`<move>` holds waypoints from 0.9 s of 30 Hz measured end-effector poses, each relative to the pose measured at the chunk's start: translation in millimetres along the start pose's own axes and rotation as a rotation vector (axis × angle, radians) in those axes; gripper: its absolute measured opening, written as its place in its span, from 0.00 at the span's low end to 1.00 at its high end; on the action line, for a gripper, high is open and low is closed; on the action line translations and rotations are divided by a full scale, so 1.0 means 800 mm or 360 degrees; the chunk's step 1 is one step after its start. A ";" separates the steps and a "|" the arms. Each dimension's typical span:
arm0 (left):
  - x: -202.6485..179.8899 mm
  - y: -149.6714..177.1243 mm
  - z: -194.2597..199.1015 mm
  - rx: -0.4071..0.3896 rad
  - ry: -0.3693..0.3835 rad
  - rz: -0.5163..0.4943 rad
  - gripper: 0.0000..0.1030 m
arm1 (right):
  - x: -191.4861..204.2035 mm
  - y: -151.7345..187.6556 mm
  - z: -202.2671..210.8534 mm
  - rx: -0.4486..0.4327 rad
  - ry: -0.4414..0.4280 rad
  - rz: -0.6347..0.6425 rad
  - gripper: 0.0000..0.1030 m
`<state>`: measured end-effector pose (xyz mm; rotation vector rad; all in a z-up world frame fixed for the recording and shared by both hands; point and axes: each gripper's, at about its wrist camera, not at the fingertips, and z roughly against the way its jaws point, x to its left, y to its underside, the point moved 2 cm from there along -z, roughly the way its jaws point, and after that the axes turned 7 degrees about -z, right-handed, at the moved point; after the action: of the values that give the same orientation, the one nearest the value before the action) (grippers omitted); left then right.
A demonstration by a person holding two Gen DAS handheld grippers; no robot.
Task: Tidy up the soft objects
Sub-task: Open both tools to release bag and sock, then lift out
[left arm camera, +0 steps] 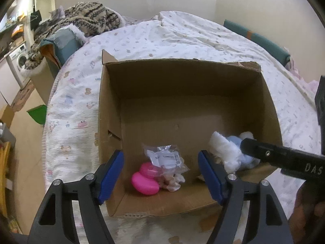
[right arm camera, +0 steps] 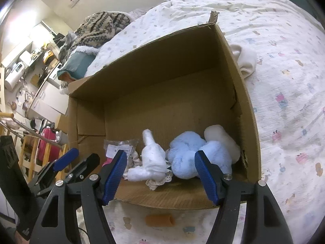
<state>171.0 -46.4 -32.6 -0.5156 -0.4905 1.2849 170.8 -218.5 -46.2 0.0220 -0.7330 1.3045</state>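
An open cardboard box (left arm camera: 182,77) (right arm camera: 154,46) lies on the bed. Inside it near the front are a pink soft toy (left arm camera: 144,181), a clear plastic packet (left arm camera: 165,157) (right arm camera: 117,147), a white soft toy (right arm camera: 151,160) (left arm camera: 222,150) and a blue and white plush (right arm camera: 189,154) (left arm camera: 246,158). My left gripper (left arm camera: 161,178) is open and empty, over the box's front left. My right gripper (right arm camera: 160,175) is open and empty above the white toy and the blue plush; it shows at the right in the left wrist view (left arm camera: 280,156).
The box rests on a white patterned quilt (left arm camera: 182,36) (right arm camera: 284,81). A cream cloth (right arm camera: 245,61) lies on the quilt right of the box. A knitted blanket (left arm camera: 87,18) is heaped at the bed's far left. Furniture and a washing machine (left arm camera: 19,61) stand left.
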 end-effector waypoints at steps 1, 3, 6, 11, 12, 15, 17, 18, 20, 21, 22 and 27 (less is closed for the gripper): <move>0.000 0.000 0.001 -0.0001 -0.0003 -0.0003 0.71 | -0.001 0.000 0.001 -0.0004 0.0003 -0.0002 0.71; 0.002 0.001 0.003 -0.0005 -0.0006 0.0004 0.71 | -0.001 -0.001 0.003 -0.0012 0.0006 -0.0007 0.71; 0.004 0.002 0.009 -0.0006 -0.0010 0.0022 0.71 | -0.004 0.000 0.008 -0.0023 0.0013 -0.0021 0.71; 0.011 0.005 0.025 -0.0016 -0.0029 0.0067 0.71 | -0.010 0.007 0.012 -0.0015 0.0026 -0.0054 0.71; 0.012 0.005 0.029 -0.0018 -0.0028 0.0078 0.71 | -0.010 0.009 0.014 -0.0012 0.0023 -0.0064 0.71; 0.012 0.005 0.043 -0.0010 -0.0022 0.0089 0.71 | -0.009 0.016 0.021 -0.0011 0.0023 -0.0070 0.71; 0.013 0.008 0.057 -0.0013 -0.0005 0.0096 0.71 | -0.007 0.022 0.027 -0.0015 0.0030 -0.0048 0.71; 0.014 0.011 0.062 -0.0014 -0.0009 0.0101 0.71 | -0.006 0.025 0.031 -0.0020 0.0039 -0.0032 0.71; 0.015 0.016 0.069 -0.0018 -0.0020 0.0105 0.71 | -0.003 0.031 0.038 -0.0032 0.0062 0.0001 0.71; 0.017 0.019 0.073 -0.0014 -0.0025 0.0108 0.71 | -0.002 0.033 0.042 -0.0041 0.0081 0.0022 0.71; 0.018 0.022 0.075 -0.0007 -0.0031 0.0113 0.71 | 0.000 0.035 0.045 -0.0051 0.0091 0.0041 0.71; 0.025 0.037 0.087 0.0016 -0.0045 0.0141 0.71 | 0.000 0.048 0.056 -0.0047 0.0079 0.0043 0.71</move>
<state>110.5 -15.2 5.2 -0.5160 -0.4887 1.3804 115.7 -225.1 -26.0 -0.0443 -0.7124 1.3154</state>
